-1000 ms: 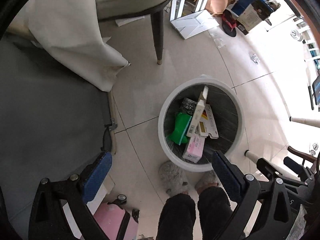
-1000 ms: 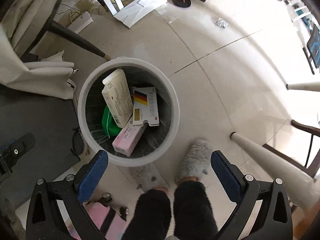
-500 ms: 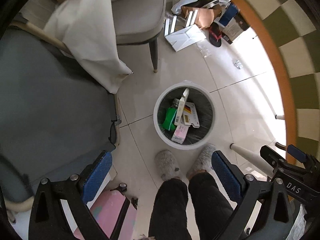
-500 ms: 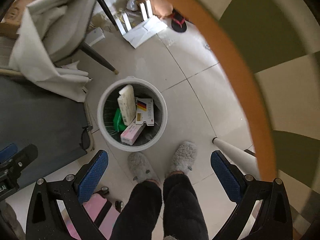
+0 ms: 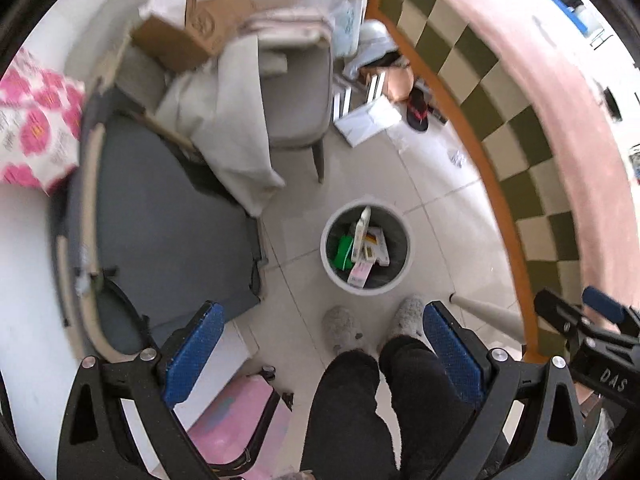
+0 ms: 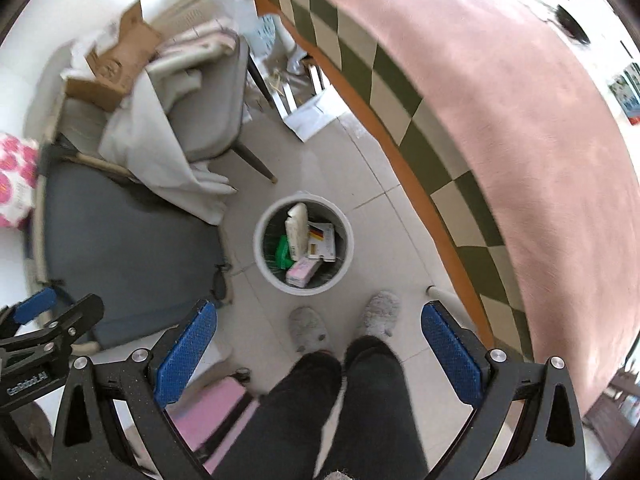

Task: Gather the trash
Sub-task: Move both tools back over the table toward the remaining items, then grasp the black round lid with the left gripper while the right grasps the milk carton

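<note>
Left tool (image 5: 316,344) and right tool (image 6: 318,342): both wide, empty, high above the floor. Bin (image 6: 266,258) below holds boxes, just ahead of the slippers (image 6: 306,330). Risk: table (image 6: 520,128) edge close alongside; swinging could strike it.

The pale tiled floor (image 5: 432,216) carries a round white trash bin (image 5: 405,258) at centre — a grey chair (image 5: 296,92) at eleven o'clock, white papers (image 5: 366,122) at twelve, two grey slippers (image 5: 342,328) at six.
</note>
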`<state>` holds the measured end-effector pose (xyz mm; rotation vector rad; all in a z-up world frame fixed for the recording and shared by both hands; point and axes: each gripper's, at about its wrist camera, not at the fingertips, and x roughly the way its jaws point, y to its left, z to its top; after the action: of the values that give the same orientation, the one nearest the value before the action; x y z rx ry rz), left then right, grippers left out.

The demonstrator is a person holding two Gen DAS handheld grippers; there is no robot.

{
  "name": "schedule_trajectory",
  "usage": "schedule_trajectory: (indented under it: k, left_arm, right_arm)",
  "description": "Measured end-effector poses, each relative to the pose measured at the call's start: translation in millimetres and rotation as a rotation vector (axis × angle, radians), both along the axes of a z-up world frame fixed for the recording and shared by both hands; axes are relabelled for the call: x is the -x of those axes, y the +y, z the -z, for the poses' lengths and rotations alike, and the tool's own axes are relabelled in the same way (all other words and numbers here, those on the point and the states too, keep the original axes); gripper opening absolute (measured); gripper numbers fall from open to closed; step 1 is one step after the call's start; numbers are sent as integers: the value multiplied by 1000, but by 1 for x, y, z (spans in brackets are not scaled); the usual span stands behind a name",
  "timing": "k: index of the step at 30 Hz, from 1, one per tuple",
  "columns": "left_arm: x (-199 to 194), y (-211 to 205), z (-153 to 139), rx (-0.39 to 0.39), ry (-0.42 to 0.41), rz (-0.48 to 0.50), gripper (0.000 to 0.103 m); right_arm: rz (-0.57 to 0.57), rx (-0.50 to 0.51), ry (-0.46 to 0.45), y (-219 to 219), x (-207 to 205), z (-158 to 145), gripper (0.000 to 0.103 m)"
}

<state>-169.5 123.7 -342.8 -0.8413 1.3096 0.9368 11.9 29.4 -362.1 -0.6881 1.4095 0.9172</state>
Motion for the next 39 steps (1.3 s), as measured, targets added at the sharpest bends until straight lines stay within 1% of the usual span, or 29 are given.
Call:
schedule_trajectory:
  k: [3,5,7,10,11,13,16,17,19,21,24,26,30,32,34,36,37,38,39]
  left_arm:
    - [-24,6,-34,-56,-22,32,102]
    - [-47,10,-54,-100,-23,58,102]
    - [-78,13,-73,-150,-28,97,102]
    - [-133,18,-92,-199,-34,160,102]
    - [-157,19,-97,-212,-39,185,102]
    - [-194,19,-102,-222,-45,226,102]
    - [-271,20,-104,-244,-42,311,102]
    - [-288,21,-103,-246,-44,325,102]
    - [-338,25,-100,-243,-41,357,102]
    - [-391,34,-90,-216,-46,392,102]
    - [-460,43,-70,-169,-41,443,102]
    - [-504,47,-53,-134,-29,474,102]
    - [-564,55,-23,-64,-11,512,102]
    - [-589,59,-11,-33,-15,529,102]
    - [-609,67,1,7,-37,529,101]
    - [-626,74,11,40,-62,521,101]
    - [-634,78,16,53,-72,517,101]
    - [-643,81,20,63,-83,514,95]
    - [-653,84,26,77,-94,514,86]
  right_arm:
    - [63,-48,19,-5,-17,-31,103]
    - [122,-73,20,-8,-39,-49,103]
    - [199,-105,28,-14,-71,-66,103]
    - [322,-140,4,-25,-132,-88,103]
    - [375,-147,-12,-31,-159,-95,103]
    - [459,-148,-38,-43,-201,-104,103]
    - [610,-142,-85,-65,-283,-112,103]
    - [650,-133,-105,-70,-309,-113,103]
    - [721,-117,-142,-79,-365,-107,103]
    - [775,-91,-161,-84,-421,-94,103]
    - [808,-57,-153,-78,-483,-69,103]
    - [804,-35,-142,-67,-517,-50,103]
    - [771,1,-127,-44,-558,-17,103]
    - [757,22,-113,-37,-568,0,103]
    - [749,34,-80,-30,-575,14,103]
    - [766,39,-51,-29,-582,26,103]
    - [777,34,-42,-31,-584,29,96]
    - [788,27,-34,-33,-586,30,95]
    - [795,16,-36,-34,-588,30,95]
